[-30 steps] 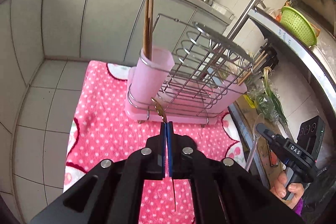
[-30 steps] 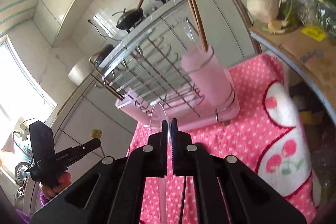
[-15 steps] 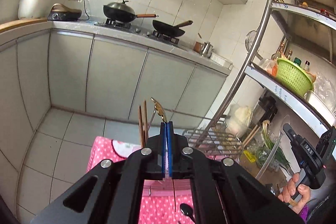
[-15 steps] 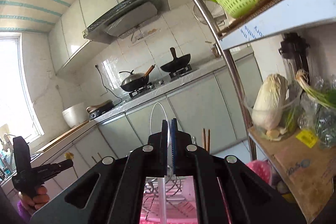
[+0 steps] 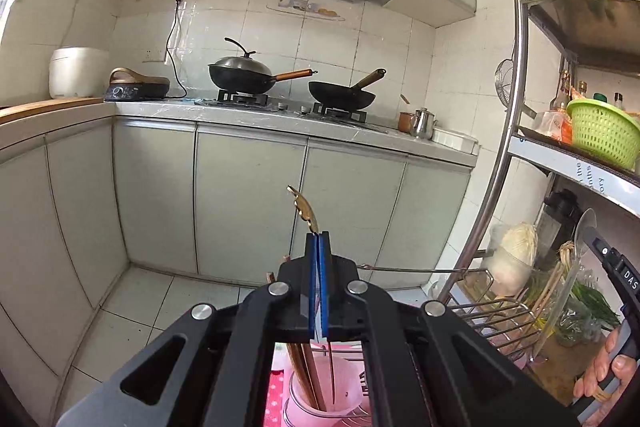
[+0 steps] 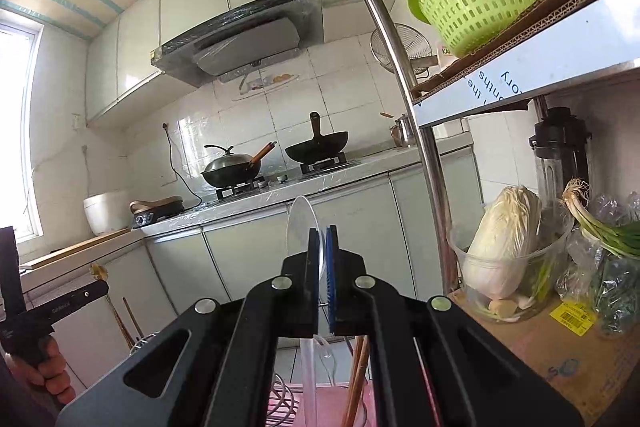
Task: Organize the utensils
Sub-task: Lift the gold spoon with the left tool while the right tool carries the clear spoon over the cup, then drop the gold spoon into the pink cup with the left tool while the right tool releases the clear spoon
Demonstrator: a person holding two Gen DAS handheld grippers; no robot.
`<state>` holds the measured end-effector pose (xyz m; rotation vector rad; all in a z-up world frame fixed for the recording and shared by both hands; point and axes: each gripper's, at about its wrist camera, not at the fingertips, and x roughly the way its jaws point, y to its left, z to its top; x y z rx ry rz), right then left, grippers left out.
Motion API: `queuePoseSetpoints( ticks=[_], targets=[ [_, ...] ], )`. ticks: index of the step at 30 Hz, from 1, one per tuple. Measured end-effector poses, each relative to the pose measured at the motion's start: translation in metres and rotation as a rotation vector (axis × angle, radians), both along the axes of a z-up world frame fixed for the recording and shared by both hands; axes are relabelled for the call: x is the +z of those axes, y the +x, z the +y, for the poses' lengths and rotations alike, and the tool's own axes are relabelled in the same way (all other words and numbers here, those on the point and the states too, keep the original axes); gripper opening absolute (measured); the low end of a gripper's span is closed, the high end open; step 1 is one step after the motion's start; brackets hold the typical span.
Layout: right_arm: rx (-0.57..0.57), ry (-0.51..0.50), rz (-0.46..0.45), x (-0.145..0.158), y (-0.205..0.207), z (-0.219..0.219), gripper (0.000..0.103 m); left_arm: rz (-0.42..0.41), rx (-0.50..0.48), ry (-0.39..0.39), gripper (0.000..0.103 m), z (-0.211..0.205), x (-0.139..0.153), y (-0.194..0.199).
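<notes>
My left gripper (image 5: 318,239) is shut on a thin gold utensil (image 5: 304,209). Its ornate end sticks up past the fingertips and its shaft hangs down into the pink utensil cup (image 5: 320,397), beside brown chopsticks (image 5: 304,367). My right gripper (image 6: 323,237) is shut on a clear plastic spoon (image 6: 300,223), bowl up, handle hanging down toward the wire rack (image 6: 280,399). The right gripper also shows in the left wrist view (image 5: 592,239), above the dish rack (image 5: 492,315). The left gripper shows in the right wrist view (image 6: 102,281) at far left.
A steel shelf post (image 5: 508,131) rises on the right, with a green basket (image 5: 604,131) on a shelf. A cabbage (image 6: 504,247) and spring onions (image 6: 608,227) sit on the lower shelf. Counter with woks (image 5: 244,75) stands behind.
Both cameras have tilted up from the pink cloth and rack toward the kitchen wall. The gold utensil's shaft now hangs in the pink cup. Both grippers stay shut.
</notes>
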<state>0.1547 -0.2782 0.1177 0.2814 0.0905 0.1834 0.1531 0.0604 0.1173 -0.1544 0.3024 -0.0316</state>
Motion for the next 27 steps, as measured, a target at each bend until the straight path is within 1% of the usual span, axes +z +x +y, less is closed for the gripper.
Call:
queuePoseSetpoints(
  ticks=[2, 7, 10, 13, 17, 21, 23, 27],
  targets=[
    [-0.004, -0.003, 0.005, -0.006, 0.001, 0.001, 0.003, 0.009, 0.001, 0.002, 0.001, -0.001, -0.008, 0.002],
    [-0.017, 0.013, 0.003, -0.017, -0.006, -0.004, 0.003, 0.019, -0.009, 0.001, 0.001, -0.005, -0.027, -0.009],
    [-0.015, 0.053, 0.01, -0.02, -0.015, -0.015, 0.003, 0.041, -0.009, 0.013, 0.001, -0.008, -0.038, -0.017],
    [-0.01, 0.054, 0.018, -0.02, -0.015, -0.02, 0.003, 0.063, -0.012, 0.007, 0.001, -0.008, -0.047, -0.02],
    [-0.016, 0.045, -0.009, -0.01, -0.01, -0.02, 0.003, 0.076, 0.002, -0.006, 0.001, -0.003, -0.05, -0.019],
    [-0.017, 0.013, -0.038, -0.006, -0.006, -0.012, 0.003, 0.054, 0.012, -0.013, 0.001, 0.002, -0.047, -0.018],
    [-0.016, -0.006, -0.042, -0.01, -0.004, -0.007, 0.003, 0.054, 0.007, -0.012, 0.001, 0.001, -0.048, -0.016],
    [-0.005, -0.015, -0.016, -0.028, -0.004, -0.002, 0.003, 0.075, -0.003, -0.005, 0.001, -0.002, -0.057, -0.012]
  ],
)
